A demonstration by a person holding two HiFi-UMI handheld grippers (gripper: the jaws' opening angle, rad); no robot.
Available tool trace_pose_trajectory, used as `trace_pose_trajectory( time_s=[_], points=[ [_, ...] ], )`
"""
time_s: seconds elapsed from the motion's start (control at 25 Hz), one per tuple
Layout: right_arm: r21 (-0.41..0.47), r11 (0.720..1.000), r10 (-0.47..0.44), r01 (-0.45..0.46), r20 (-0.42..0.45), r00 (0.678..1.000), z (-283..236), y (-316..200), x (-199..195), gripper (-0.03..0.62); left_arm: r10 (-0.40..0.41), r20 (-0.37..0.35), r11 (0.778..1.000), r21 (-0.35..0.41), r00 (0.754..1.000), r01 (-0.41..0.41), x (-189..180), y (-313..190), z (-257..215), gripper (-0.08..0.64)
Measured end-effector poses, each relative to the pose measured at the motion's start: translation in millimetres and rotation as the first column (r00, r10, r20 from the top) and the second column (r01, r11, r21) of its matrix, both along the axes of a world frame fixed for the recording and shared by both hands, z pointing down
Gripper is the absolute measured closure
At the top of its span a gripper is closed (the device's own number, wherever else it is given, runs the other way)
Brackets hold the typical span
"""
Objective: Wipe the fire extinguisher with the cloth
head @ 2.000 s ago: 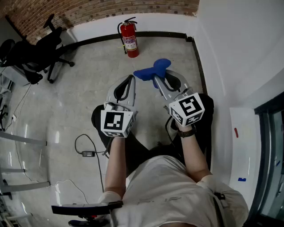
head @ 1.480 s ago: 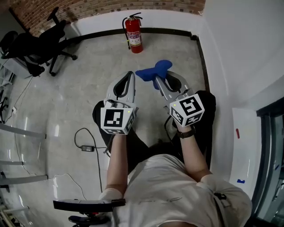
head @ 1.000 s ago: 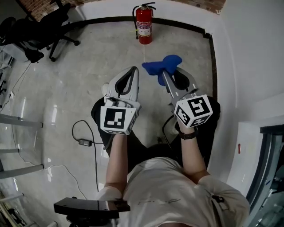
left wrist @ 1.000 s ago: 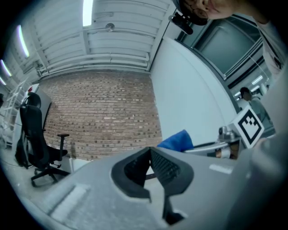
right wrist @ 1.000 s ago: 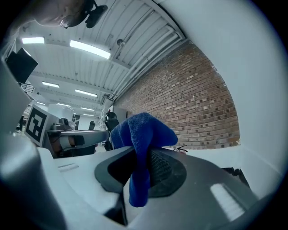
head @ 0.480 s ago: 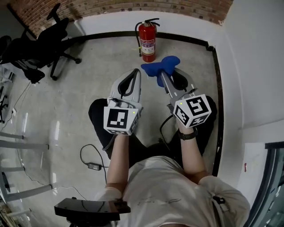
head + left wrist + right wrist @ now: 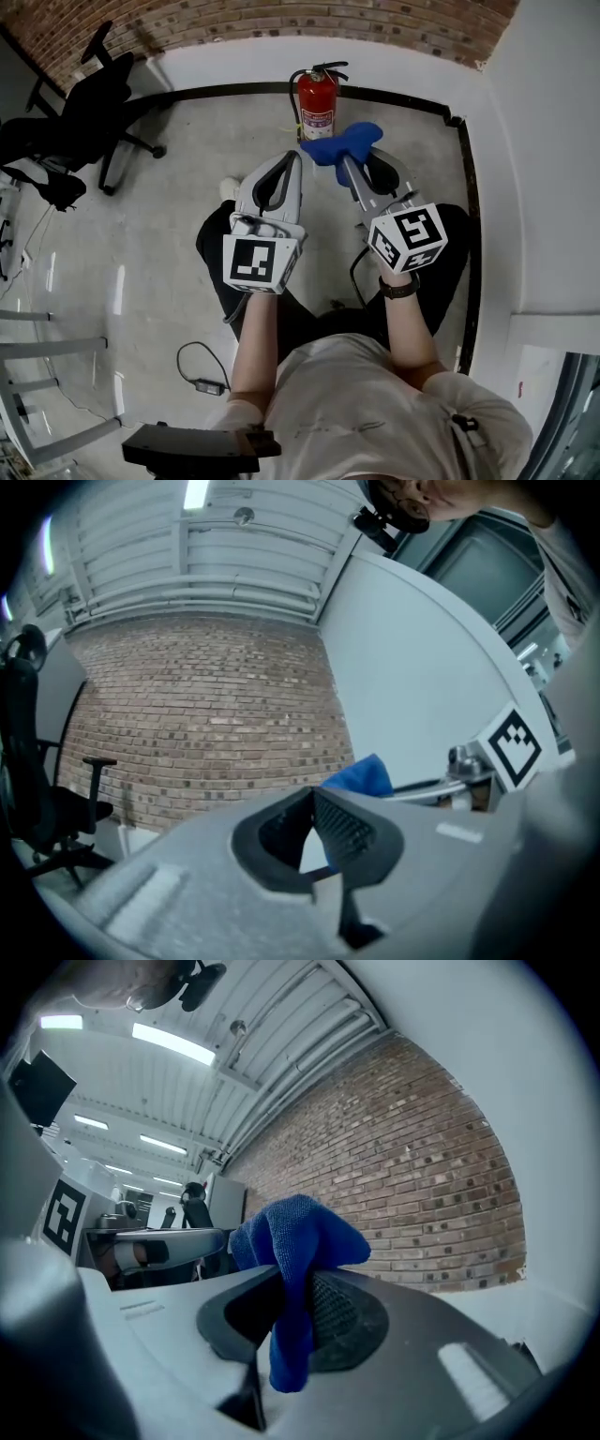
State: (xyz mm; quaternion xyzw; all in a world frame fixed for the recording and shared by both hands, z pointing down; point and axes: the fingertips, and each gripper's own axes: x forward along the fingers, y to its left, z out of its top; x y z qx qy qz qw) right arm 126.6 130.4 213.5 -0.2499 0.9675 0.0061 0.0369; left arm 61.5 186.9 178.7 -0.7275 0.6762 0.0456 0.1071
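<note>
A red fire extinguisher [image 7: 318,101] stands upright on the concrete floor [image 7: 169,216] against the foot of the white wall. The right claw [image 7: 345,161] pinches a blue cloth [image 7: 345,142] just in front of it. Alongside, the left claw [image 7: 293,157] has its tips together, holding nothing. A black office chair [image 7: 80,108] stands far left.

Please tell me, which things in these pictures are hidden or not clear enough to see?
- Head view: the label print on the fire extinguisher is too small to read.
- Head view: the cloth covers the right claw tips and overlaps the extinguisher's foot, so touching or apart cannot be told.
- Both gripper views: they look up at the brick wall, and the extinguisher is out of frame.
</note>
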Motion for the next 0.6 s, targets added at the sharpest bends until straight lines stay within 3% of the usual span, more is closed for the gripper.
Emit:
trace_pose_trajectory(
  time_s=[0.28, 0.4, 0.6],
  points=[
    [-0.049, 0.997, 0.05, -0.053, -0.051, 0.997, 27.6, -66.8, -38.0, 0.52, 0.019, -0.024, 0.999, -0.036, 1.0, -0.02, -57.8, -64.9, 26.0, 0.558],
    [-0.058, 0.997, 0.046, -0.051, -0.076, 0.996, 37.2, -86.5, -52.2, 0.52, -0.011, -0.053, 0.999, -0.036, 0.999, 0.009, -84.2, -87.3, 27.8, 0.558],
    [-0.093, 0.994, 0.05, -0.06, -0.11, 0.993, 56.9, -111.7, -68.9, 0.52, -0.015, -0.098, 0.998, -0.059, 0.995, 0.009, -103.5, -113.3, 37.0, 0.558]
  ],
)
